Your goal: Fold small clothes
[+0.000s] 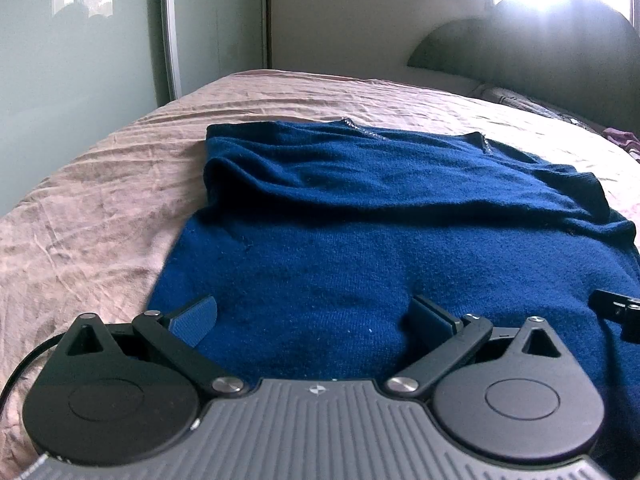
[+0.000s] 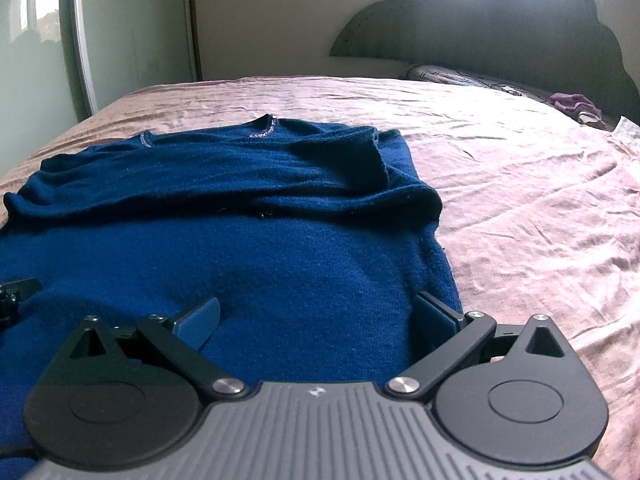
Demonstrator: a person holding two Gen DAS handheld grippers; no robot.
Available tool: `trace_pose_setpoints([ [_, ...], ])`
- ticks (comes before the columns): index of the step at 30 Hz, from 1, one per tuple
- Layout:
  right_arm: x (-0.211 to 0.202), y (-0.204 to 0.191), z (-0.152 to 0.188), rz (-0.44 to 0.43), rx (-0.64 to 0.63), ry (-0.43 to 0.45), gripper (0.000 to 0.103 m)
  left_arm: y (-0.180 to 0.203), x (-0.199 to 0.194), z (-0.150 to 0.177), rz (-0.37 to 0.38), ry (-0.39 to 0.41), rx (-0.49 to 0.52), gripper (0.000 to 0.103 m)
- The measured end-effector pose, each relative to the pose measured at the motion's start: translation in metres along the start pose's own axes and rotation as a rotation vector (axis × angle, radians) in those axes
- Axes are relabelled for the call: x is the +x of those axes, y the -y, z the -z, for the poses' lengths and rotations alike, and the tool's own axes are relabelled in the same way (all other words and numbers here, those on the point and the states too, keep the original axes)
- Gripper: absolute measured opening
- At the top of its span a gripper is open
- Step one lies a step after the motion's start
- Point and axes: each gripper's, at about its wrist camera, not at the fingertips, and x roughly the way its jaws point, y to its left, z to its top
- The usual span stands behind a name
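Observation:
A dark blue knit sweater [image 1: 360, 208] lies flat on the pink bedsheet [image 1: 88, 208], neckline at the far end, both sleeves folded in across the chest. It also shows in the right wrist view [image 2: 240, 220]. My left gripper [image 1: 314, 316] is open and empty, low over the sweater's near hem at its left side. My right gripper [image 2: 316, 316] is open and empty over the near hem at its right side. The right gripper's tip [image 1: 620, 308] shows at the right edge of the left wrist view; the left gripper's tip [image 2: 16, 292] shows at the left edge of the right wrist view.
The bed's dark scalloped headboard [image 2: 500, 28] stands at the far right with a grey pillow [image 2: 460, 76] and a purple garment [image 2: 576, 106] by it. A sliding wardrobe door [image 1: 60, 40] stands to the left of the bed.

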Motion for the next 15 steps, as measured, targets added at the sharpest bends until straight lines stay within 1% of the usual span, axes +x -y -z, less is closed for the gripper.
trace_pose_setpoints([
  [10, 0.0, -0.001, 0.0, 0.004, -0.004, 0.0, 0.103, -0.001, 0.0, 0.0, 0.006, 0.004, -0.008, 0.103],
  [12, -0.002, 0.0, 0.0, -0.011, -0.009, -0.004, 0.103, -0.005, -0.007, 0.0, 0.005, 0.01, -0.017, 0.103],
  [15, -0.011, 0.003, 0.003, -0.062, -0.032, -0.016, 0.103, -0.014, -0.022, 0.003, 0.006, -0.004, -0.027, 0.102],
])
